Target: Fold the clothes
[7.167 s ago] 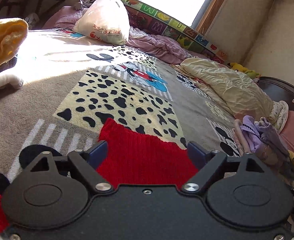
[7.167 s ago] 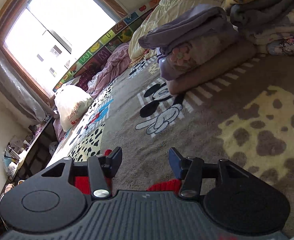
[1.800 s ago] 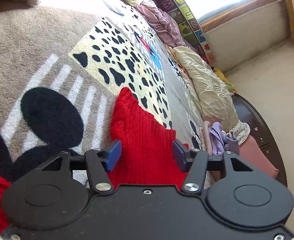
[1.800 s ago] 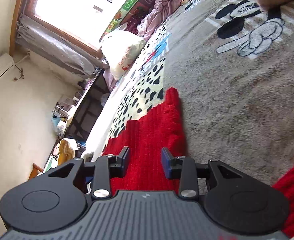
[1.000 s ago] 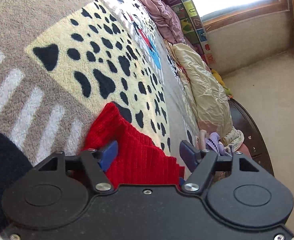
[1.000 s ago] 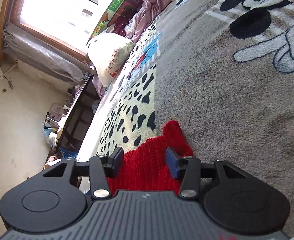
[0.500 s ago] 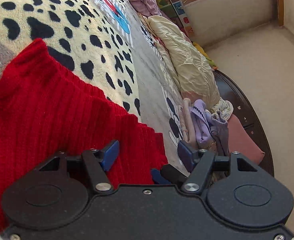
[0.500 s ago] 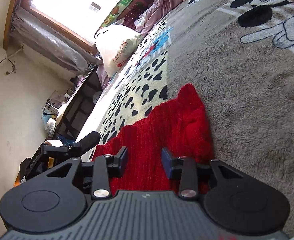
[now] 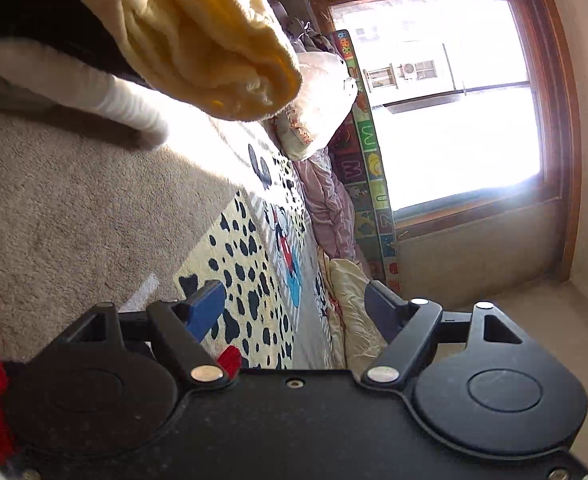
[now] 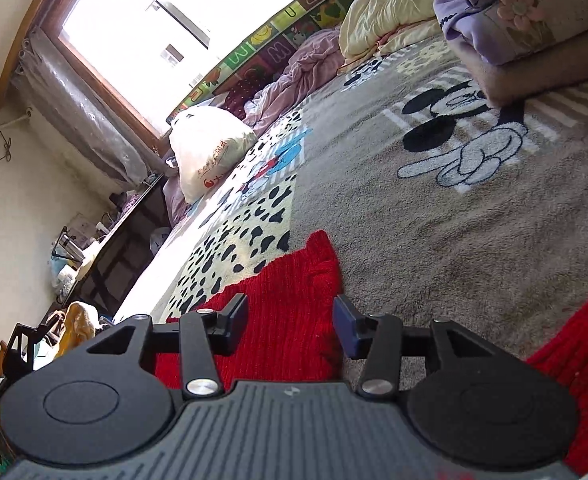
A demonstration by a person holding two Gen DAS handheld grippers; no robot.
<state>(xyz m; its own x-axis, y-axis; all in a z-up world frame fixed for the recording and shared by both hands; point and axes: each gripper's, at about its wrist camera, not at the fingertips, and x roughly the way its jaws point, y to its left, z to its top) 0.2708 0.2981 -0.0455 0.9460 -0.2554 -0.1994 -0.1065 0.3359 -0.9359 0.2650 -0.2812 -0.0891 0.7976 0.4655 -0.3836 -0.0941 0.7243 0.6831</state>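
Cartoon-print blanket [image 10: 433, 216] under a bright window [image 10: 166, 28], red sweater [image 10: 286, 312] spread flat, right gripper [image 10: 290, 322] low over it, gaping, empty, left gripper [image 9: 294, 308] rolled sideways, wide apart, holding nothing

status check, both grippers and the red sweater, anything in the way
Left gripper open, empty, turned away toward the window. Right gripper open over the red sweater, gripping nothing. Sweater lying on the blanket. Nothing in the way.
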